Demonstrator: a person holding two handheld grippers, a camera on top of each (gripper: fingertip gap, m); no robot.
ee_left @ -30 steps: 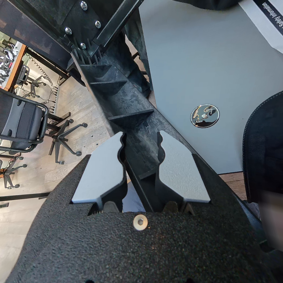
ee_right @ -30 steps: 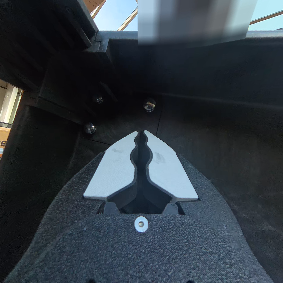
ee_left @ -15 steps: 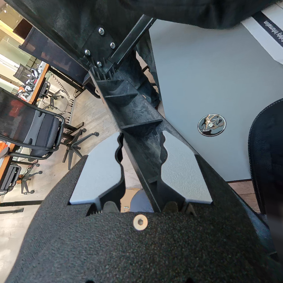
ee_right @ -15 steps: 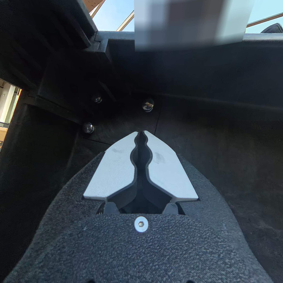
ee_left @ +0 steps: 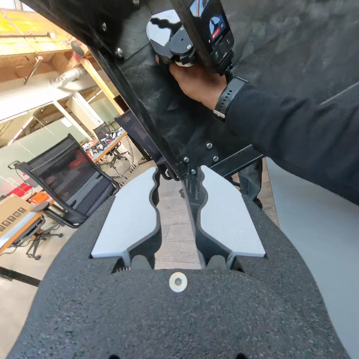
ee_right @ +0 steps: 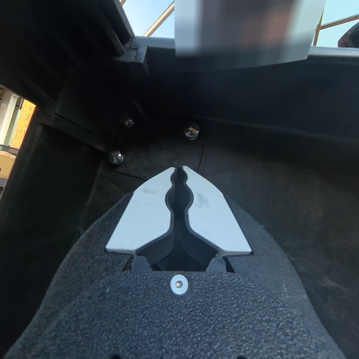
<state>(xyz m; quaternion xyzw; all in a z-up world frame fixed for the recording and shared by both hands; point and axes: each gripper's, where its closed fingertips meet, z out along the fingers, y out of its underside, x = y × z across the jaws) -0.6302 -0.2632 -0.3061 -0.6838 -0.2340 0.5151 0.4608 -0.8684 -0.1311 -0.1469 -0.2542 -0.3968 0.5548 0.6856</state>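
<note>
My left gripper [ee_left: 178, 169] is open. The thin edge of a large black panel [ee_left: 155, 108] runs between its fingers, close to the right finger [ee_left: 223, 217], up to a bracket with screws [ee_left: 208, 145]. Farther up the left wrist view, a hand [ee_left: 196, 83] with a black wristwatch holds the right gripper [ee_left: 169, 38] against that panel. In the right wrist view, my right gripper [ee_right: 179, 167] is shut with its tips together, nothing visible between them, close to the dark inner face of the panel [ee_right: 252, 155] below three round screw heads [ee_right: 191, 131].
A grey tabletop [ee_left: 310, 233] lies to the right under a dark sleeve [ee_left: 291, 136]. A black mesh office chair [ee_left: 66, 178] stands left on the wooden floor [ee_left: 174, 223], with desks and more chairs behind it. Sky shows above the panel's rim [ee_right: 151, 17]. The left gripper's tips are roughly 30 cm from the right gripper's.
The left wrist view has tilted up along the panel's edge to the screwed bracket. The hand with the right gripper has come into view. The right gripper has barely moved and stays shut.
</note>
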